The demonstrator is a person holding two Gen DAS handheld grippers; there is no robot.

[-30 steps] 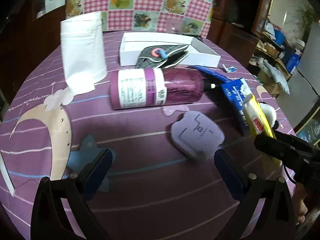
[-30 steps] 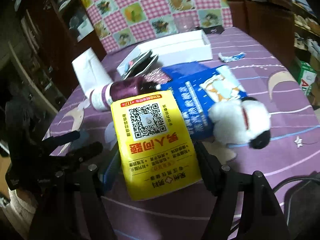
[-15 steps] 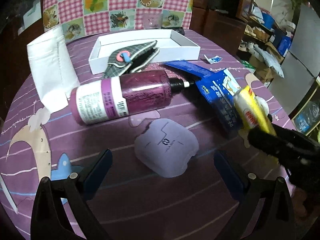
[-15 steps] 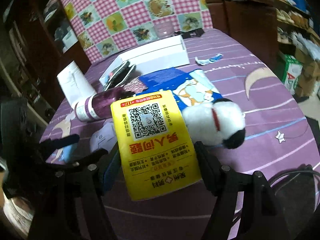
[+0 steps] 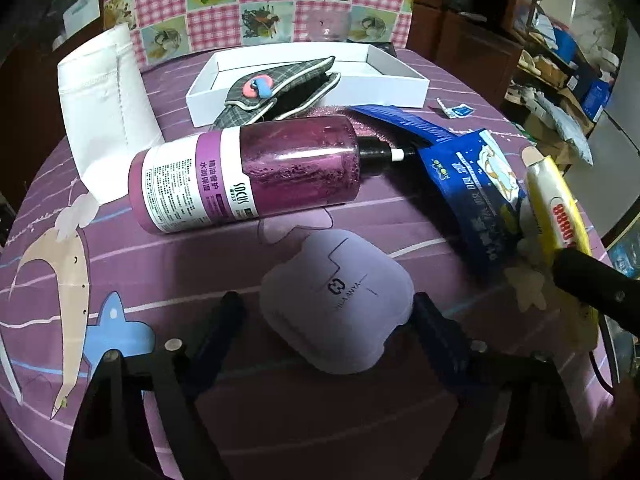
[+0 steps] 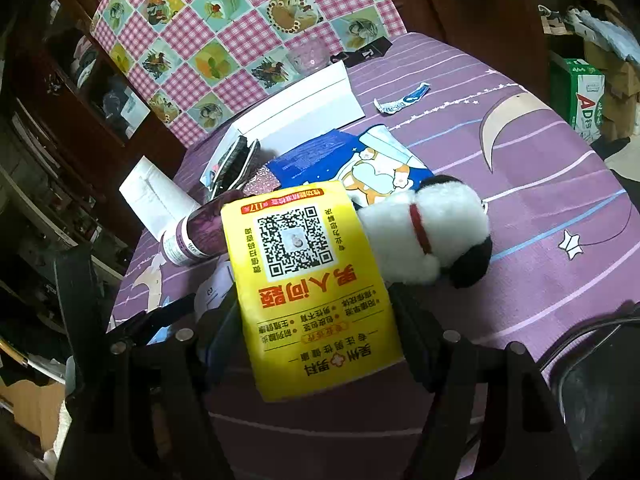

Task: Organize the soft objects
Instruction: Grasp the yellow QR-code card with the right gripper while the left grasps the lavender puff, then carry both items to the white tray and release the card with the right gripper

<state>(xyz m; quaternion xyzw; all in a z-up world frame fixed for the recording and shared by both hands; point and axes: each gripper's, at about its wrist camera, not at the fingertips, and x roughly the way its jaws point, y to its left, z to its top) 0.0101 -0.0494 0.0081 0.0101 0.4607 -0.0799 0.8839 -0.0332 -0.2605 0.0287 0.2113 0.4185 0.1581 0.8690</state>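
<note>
My right gripper (image 6: 316, 320) is clenched on a yellow tissue pack (image 6: 310, 280), its fingers pressing both long edges. The pack's face carries a QR code, large red Chinese characters under it and smaller lines of Chinese print I cannot make out; its side shows red lettering in the left wrist view (image 5: 558, 216). The pack hangs above the purple tablecloth (image 6: 540, 184), which is printed with moons and stars.

My left gripper (image 5: 328, 316) is spread wide around a lavender pouch (image 5: 338, 300) without touching it; one finger stands clear on each side. The pouch lies flat on the cloth and bears a small logo with a word ending "ANYA".

Just beyond the pouch lies a purple bottle (image 5: 244, 176) on its side, labelled "SOCUS" with Chinese text, black cap pointing toward a blue wipes packet (image 5: 476, 184) with a cartoon animal on it. Beside that packet sits a white plush dog (image 6: 428, 232) with black ears and a red collar, touching the yellow pack's far corner in the right wrist view.

Behind the bottle is a white shallow box (image 5: 396, 76) with a grey plaid pouch (image 5: 280, 92) hanging over its front wall. Left of the bottle lies a folded white cloth (image 5: 104, 104). A small torn blue-and-white wrapper (image 5: 456, 110) lies right of the box. Beyond the table, a green carton (image 6: 586, 96) reads "AD".
</note>
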